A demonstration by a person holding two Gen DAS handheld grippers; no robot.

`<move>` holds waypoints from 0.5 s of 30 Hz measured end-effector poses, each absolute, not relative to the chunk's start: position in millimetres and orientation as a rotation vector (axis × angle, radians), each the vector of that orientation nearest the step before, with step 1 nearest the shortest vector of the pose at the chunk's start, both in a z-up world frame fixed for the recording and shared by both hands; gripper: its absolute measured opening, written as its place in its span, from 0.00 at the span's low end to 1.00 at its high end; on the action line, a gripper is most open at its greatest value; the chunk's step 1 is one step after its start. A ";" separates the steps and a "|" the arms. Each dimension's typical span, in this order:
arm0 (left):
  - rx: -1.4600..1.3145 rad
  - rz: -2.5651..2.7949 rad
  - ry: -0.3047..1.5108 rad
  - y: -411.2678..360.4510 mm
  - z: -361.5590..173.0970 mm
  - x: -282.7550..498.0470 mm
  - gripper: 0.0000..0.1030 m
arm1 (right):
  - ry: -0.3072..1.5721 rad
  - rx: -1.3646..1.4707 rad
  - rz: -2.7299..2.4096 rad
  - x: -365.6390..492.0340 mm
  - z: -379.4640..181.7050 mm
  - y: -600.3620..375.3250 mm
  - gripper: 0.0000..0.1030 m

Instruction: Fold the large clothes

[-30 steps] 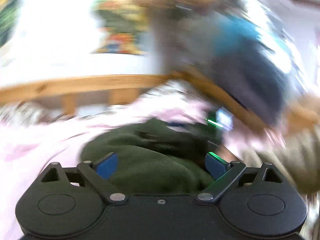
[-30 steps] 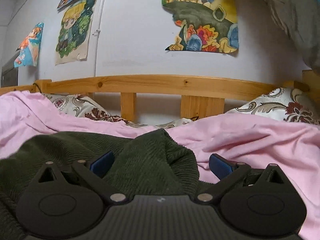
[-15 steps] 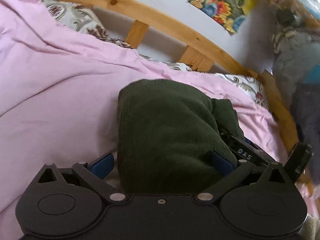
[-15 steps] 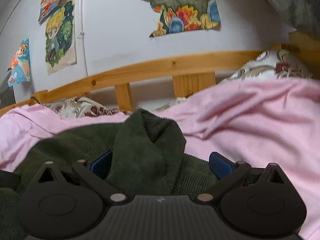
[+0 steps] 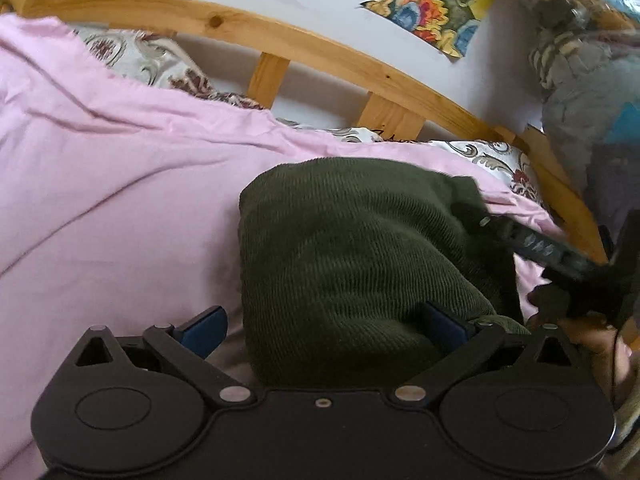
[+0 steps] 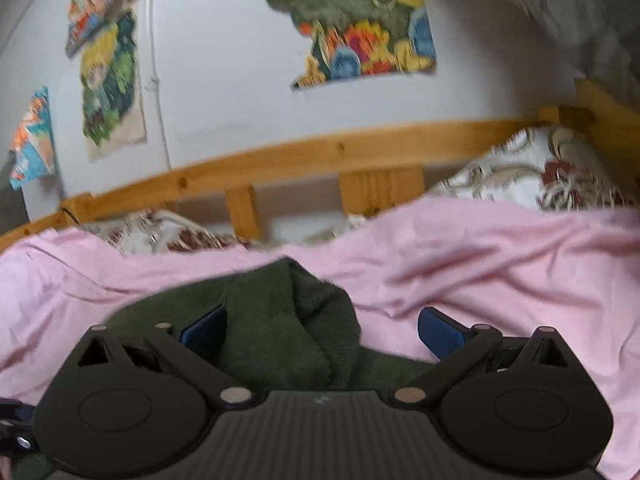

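Note:
A dark green ribbed garment lies bunched on the pink bedsheet. My left gripper is open, its blue pads wide apart, with the garment's near edge lying between the jaws. The right gripper's black body shows at the right, beside the garment's far corner. In the right wrist view the same green garment has a raised fold between the open jaws of my right gripper. Neither gripper visibly pinches the cloth.
A wooden bed rail runs along the back with patterned pillows against it. Colourful posters hang on the white wall. Grey and blue clothes hang at the right, over the bed's corner.
The left view swung from a blurred look at the hanging clothes to a steady look down on the garment. The right gripper tilted and shifted slightly; the garment fold stays between its jaws.

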State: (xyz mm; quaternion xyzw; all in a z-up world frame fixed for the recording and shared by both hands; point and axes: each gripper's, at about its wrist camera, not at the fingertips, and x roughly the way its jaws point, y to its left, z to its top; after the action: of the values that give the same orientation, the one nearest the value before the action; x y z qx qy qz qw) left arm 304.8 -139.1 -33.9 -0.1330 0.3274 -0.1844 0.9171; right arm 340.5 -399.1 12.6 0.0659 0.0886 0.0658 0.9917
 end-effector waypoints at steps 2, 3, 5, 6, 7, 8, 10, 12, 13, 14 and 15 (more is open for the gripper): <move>-0.245 -0.383 0.671 -142.5 -32.4 305.7 0.99 | 0.164 0.132 0.124 344.1 -5.8 -398.0 1.00; -0.229 -0.385 0.669 -144.7 -32.1 306.5 0.99 | 0.159 0.150 0.121 346.7 -14.4 -398.9 1.00; -0.215 -0.382 0.662 -148.0 -31.1 307.1 0.99 | 0.150 0.174 0.114 349.6 -23.4 -400.3 1.00; -0.209 -0.381 0.658 -148.5 -30.2 306.5 0.99 | 0.150 0.173 0.113 349.6 -23.1 -400.1 1.00; -0.202 -0.383 0.656 -148.3 -29.2 306.0 0.99 | 0.153 0.172 0.114 348.4 -21.7 -400.2 1.00; -0.197 -0.385 0.653 -147.8 -28.5 305.2 0.99 | 0.157 0.173 0.116 347.3 -19.6 -400.5 1.00; -0.207 -0.388 0.654 -145.5 -28.6 304.3 0.99 | 0.177 0.193 0.124 343.0 -13.0 -403.0 1.00; -0.221 -0.387 0.659 -143.6 -28.6 303.6 0.99 | 0.199 0.224 0.122 333.4 -6.1 -405.6 1.00; -0.227 -0.391 0.662 -142.2 -27.9 303.3 0.99 | 0.211 0.238 0.120 326.8 -3.9 -407.0 1.00; -0.229 -0.397 0.663 -140.9 -27.1 303.5 0.99 | 0.224 0.258 0.119 317.5 -2.6 -408.4 1.00; -0.231 -0.409 0.662 -138.5 -26.2 304.5 0.99 | 0.237 0.273 0.119 309.7 -1.7 -409.6 1.00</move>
State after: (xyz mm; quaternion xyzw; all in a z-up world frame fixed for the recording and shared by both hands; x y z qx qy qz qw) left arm 304.5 -138.6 -26.2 -0.1121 0.3220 -0.1991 0.9187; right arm 309.7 -409.6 -1.7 0.1358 0.1176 0.0593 0.9820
